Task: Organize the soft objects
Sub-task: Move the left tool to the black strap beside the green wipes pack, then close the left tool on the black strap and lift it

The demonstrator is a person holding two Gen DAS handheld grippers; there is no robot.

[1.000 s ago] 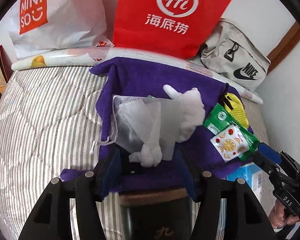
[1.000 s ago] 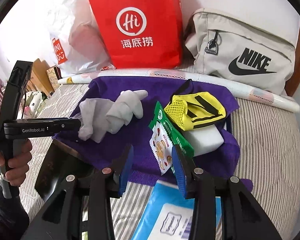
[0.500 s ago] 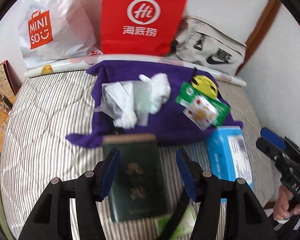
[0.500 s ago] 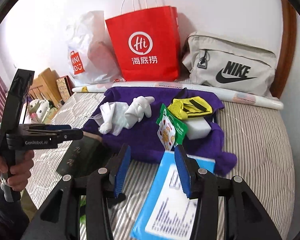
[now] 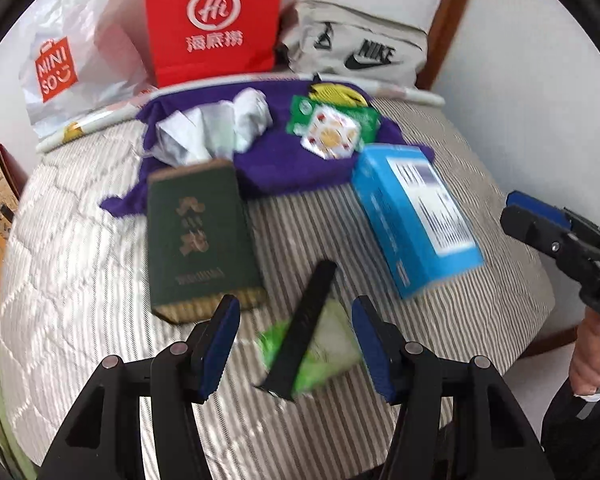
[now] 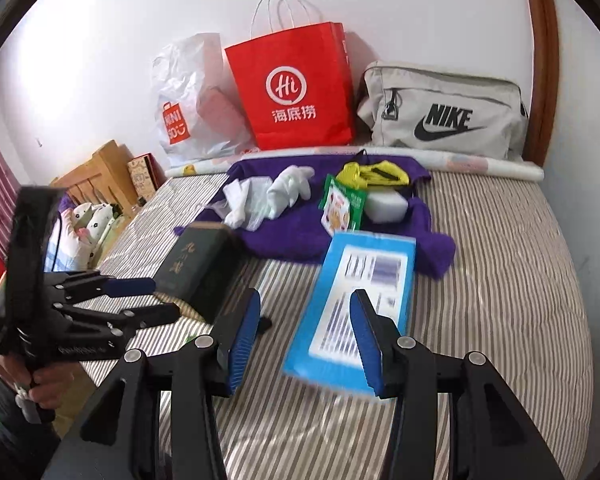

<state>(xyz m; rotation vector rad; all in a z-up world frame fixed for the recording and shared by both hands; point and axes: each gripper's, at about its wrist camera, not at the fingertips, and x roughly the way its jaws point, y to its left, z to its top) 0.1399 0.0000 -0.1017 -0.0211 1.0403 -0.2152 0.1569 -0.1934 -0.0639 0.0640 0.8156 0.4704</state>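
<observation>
A purple towel (image 5: pixel 284 168) (image 6: pixel 292 236) lies on the striped bed. On it lie a white mesh pouch with gloves (image 5: pixel 216 128) (image 6: pixel 268 196), a green snack packet (image 5: pixel 332 128) (image 6: pixel 342 208), a yellow mesh pouch (image 5: pixel 336 94) (image 6: pixel 374 174) and a white sponge block (image 6: pixel 384 206). Nearer lie a dark green box (image 5: pixel 200 236) (image 6: pixel 200 268), a blue tissue pack (image 5: pixel 416 216) (image 6: pixel 360 300) and a green packet under a black bar (image 5: pixel 312 336). My left gripper (image 5: pixel 296 344) (image 6: pixel 156 300) is open and empty above the green packet. My right gripper (image 6: pixel 304 340) is open and empty over the blue pack's near end; one of its fingers (image 5: pixel 540 216) shows in the left wrist view.
A red paper bag (image 5: pixel 212 20) (image 6: pixel 296 88), a white Miniso bag (image 5: pixel 68 60) (image 6: pixel 192 108) and a grey Nike bag (image 5: pixel 360 48) (image 6: pixel 444 116) stand against the wall behind a rolled mat (image 6: pixel 500 168). Wooden furniture (image 6: pixel 96 180) stands left of the bed.
Both grippers have pulled back from the towel toward the bed's near edge. The green box, blue pack and green packet have come fully into view. Both stay open.
</observation>
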